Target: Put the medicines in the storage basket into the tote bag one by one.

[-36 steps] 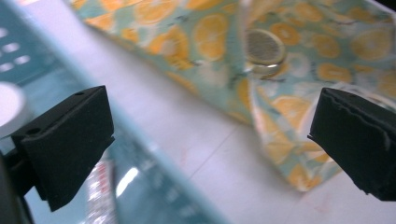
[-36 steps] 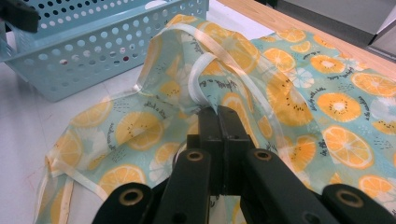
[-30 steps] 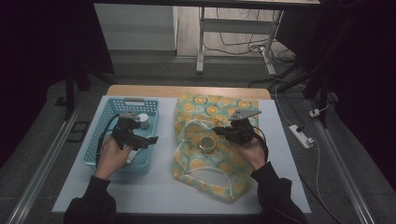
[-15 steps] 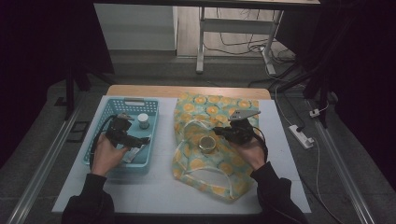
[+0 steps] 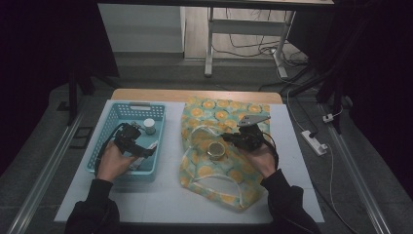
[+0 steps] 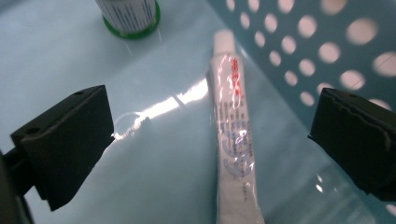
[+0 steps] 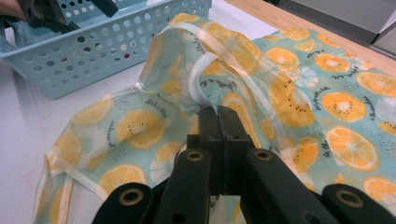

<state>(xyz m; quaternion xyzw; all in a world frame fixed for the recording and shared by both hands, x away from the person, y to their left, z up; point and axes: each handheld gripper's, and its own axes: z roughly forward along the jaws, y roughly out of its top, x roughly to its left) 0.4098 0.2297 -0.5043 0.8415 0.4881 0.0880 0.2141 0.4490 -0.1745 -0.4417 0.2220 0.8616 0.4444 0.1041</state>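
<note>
While the right claw [image 7: 219,116] clamps the bag [image 5: 214,109] rim, the left claw [image 6: 205,135], jaws apart, straddles the tube [image 6: 233,135]; next, squeeze.

My high view: overhead, facing forward-down, far off. Left gripper view: close, inside blue basket [image 6: 327,37], tube [image 6: 233,135] at 12 o'clock. Right gripper view: low over fruit-print bag [image 7: 289,74], same basket [image 7: 93,51] at 10 o'clock.

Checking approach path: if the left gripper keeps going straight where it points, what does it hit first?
Probably the white squeeze tube lying on the floor of the light-blue perforated plastic basket. It sits between the open jaws of the left gripper, untouched; depth is unclear.
</note>
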